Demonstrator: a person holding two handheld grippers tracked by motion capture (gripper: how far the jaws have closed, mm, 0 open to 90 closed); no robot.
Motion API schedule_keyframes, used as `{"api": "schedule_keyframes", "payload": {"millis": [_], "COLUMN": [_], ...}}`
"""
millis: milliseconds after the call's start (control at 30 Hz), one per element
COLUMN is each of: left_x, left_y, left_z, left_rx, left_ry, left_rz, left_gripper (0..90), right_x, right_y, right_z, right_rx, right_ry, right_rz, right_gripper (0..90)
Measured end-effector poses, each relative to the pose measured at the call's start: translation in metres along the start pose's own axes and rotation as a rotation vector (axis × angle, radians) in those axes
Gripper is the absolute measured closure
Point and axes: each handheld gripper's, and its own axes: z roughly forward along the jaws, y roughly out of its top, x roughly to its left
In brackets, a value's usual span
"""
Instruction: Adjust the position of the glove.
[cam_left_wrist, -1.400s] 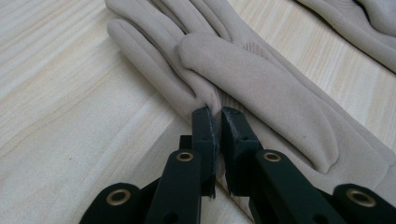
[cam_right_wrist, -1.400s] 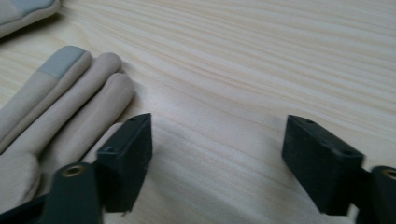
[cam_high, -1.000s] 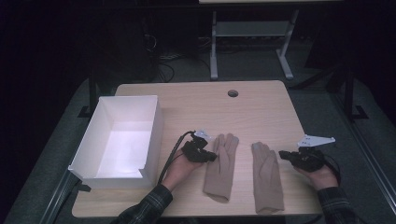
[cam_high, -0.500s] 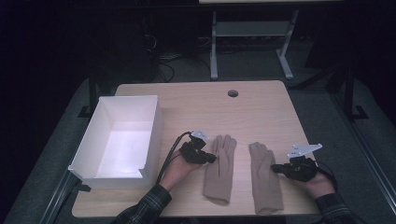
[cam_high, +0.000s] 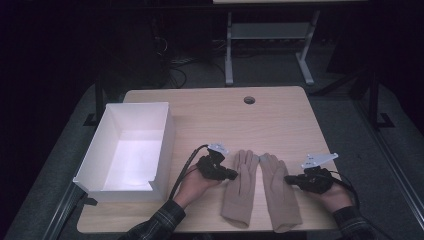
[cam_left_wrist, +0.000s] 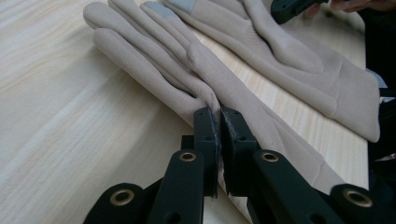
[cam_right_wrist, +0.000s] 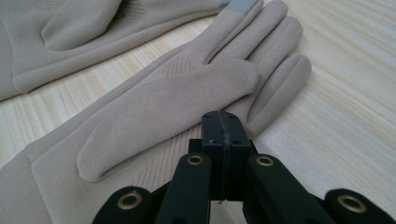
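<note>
Two beige gloves lie side by side, fingers pointing away, near the table's front edge. My left gripper (cam_high: 231, 175) is at the left glove (cam_high: 241, 190) from its left side. In the left gripper view it (cam_left_wrist: 219, 122) is shut on a raised fold along that glove's (cam_left_wrist: 154, 60) edge. My right gripper (cam_high: 289, 179) lies at the right edge of the right glove (cam_high: 279, 197). In the right gripper view it (cam_right_wrist: 223, 122) is shut, tips low over that glove (cam_right_wrist: 177, 102) beside its thumb, and no fabric shows between the jaws.
An empty white box (cam_high: 167, 131) stands at the table's left, open on top. A round cable hole (cam_high: 249, 100) sits near the far edge of the wooden table (cam_high: 225, 120). Beyond it are a metal stand and cables on the dark floor.
My right gripper has moved left and slightly nearer, onto the right glove's edge; that glove has shifted a little toward the left one. My left gripper has stayed put.
</note>
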Motion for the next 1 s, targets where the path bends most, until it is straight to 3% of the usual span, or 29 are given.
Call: {"api": "schedule_keyframes", "payload": {"millis": [233,567,733,1000], "left_x": [0.0,0.005,0.007,0.003], "left_y": [0.001,0.003,0.008,0.019], "left_z": [0.0,-0.008,-0.013,-0.014], "left_rx": [-0.012,-0.052,-0.078,-0.107], "left_ry": [-0.003,0.0,-0.005,-0.022], "left_rz": [0.004,-0.01,-0.022,0.001], "left_gripper": [85.2,85.3,85.2,85.2], "right_x": [0.004,0.018,0.02,0.021], "right_y": [0.002,0.021,0.026,0.034], "right_z": [0.002,0.02,0.026,0.035], "right_rx": [0.006,0.028,0.024,0.013], "right_ry": [0.025,0.052,0.061,0.074], "right_rz": [-0.008,-0.081,-0.083,-0.099], "right_gripper": [89.8,89.8,89.8,89.8]}}
